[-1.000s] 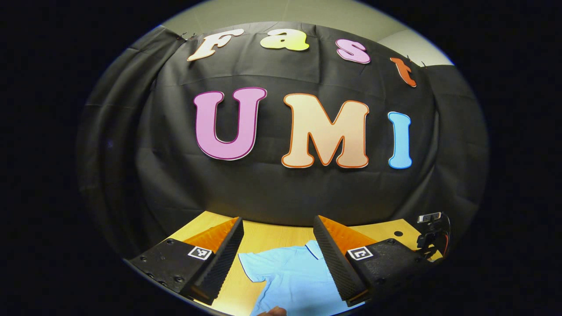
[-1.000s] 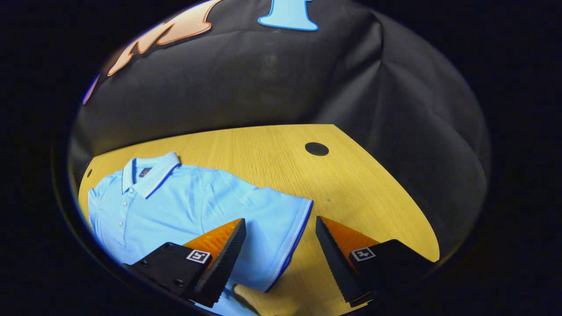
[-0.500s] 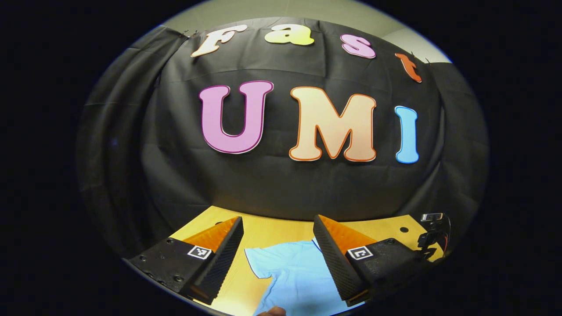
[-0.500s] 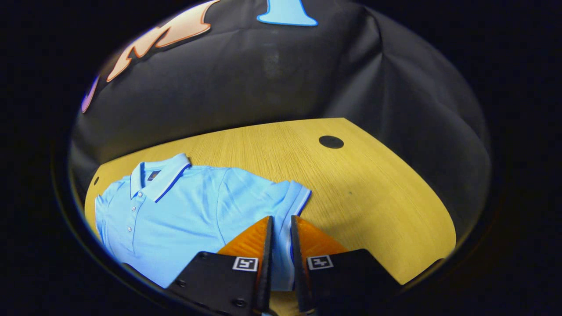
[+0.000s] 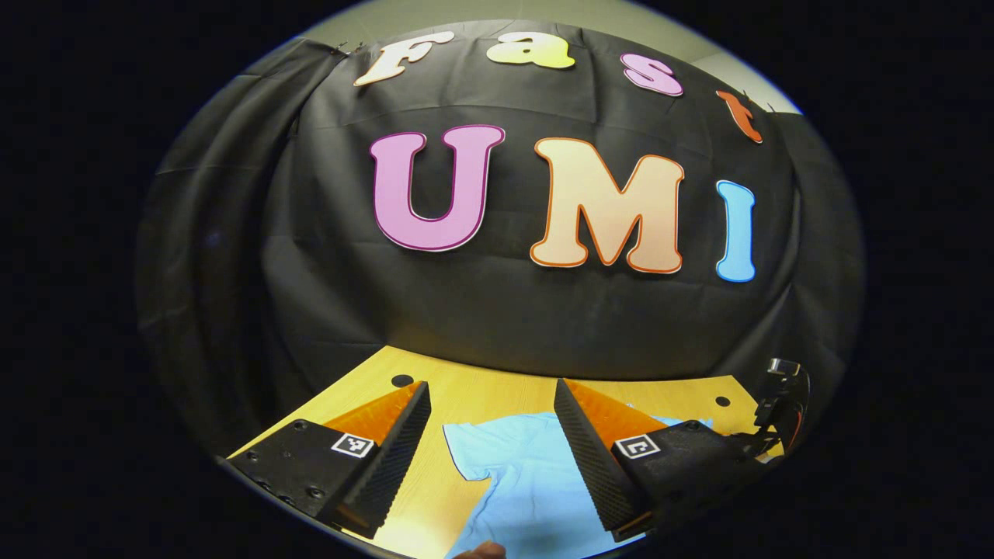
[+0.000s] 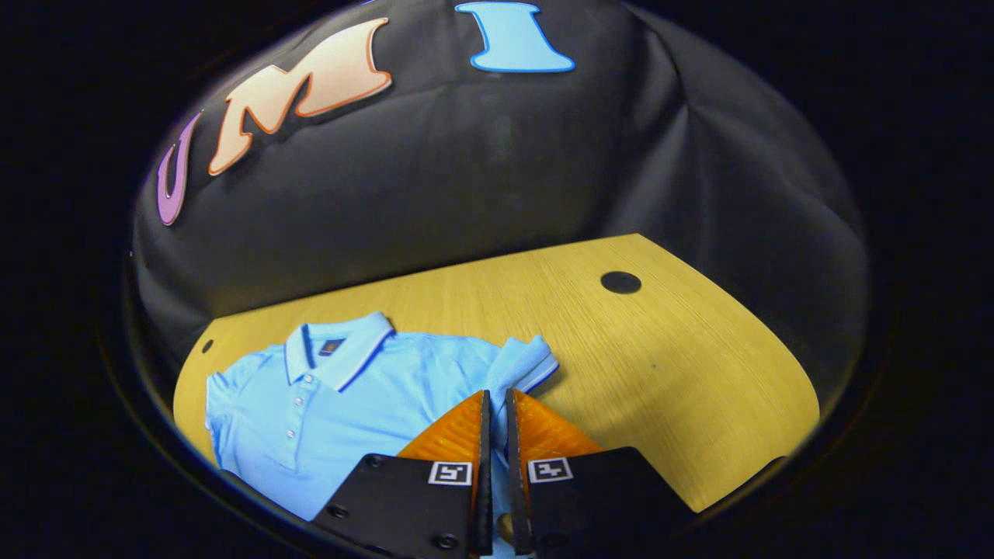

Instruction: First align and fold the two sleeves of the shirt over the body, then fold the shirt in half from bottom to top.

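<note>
Pinching the sleeve [image 6: 522, 365] beside the collar [image 6: 342, 353], my right tongs [image 6: 495, 404] risk slipping; left tongs [image 5: 491, 404] gape wide.

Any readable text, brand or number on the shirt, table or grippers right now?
Shirt neck label: too small to read.
Square markers on the right gripper and left gripper: coded patterns, no words.
Table: none.

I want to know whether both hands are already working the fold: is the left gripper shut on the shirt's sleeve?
No: in the left gripper view the left gripper is wide open above the light blue polo shirt.
</note>
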A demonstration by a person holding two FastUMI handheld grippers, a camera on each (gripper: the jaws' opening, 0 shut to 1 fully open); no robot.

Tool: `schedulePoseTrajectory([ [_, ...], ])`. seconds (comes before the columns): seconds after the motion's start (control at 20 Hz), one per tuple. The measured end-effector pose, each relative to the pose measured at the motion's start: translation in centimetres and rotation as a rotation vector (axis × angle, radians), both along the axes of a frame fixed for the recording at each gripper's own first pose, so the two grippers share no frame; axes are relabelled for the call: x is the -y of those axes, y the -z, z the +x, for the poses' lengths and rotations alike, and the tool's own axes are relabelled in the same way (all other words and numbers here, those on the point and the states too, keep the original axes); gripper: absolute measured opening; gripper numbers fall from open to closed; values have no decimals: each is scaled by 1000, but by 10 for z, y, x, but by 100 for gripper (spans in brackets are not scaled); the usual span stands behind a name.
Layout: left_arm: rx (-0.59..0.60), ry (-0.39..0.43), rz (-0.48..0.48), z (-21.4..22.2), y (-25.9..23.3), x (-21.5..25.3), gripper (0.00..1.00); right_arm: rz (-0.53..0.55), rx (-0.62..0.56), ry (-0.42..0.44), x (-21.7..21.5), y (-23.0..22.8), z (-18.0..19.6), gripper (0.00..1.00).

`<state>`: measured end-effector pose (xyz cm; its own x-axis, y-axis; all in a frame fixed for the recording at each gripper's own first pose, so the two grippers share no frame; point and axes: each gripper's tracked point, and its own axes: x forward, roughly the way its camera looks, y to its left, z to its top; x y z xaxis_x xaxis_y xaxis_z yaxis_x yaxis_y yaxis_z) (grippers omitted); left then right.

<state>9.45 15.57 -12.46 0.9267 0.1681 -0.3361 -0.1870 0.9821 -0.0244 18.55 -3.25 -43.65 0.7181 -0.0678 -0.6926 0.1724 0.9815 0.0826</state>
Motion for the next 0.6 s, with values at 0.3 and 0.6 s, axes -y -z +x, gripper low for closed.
schedulePoseTrajectory([
  [0.3,-31,1,-8,1,17,-1,96,85,33,-60,-57,-16,3,12],
  [0.6,-64,16,-20,9,38,0,96,100,-9,-168,-108,11,-15,12],
])
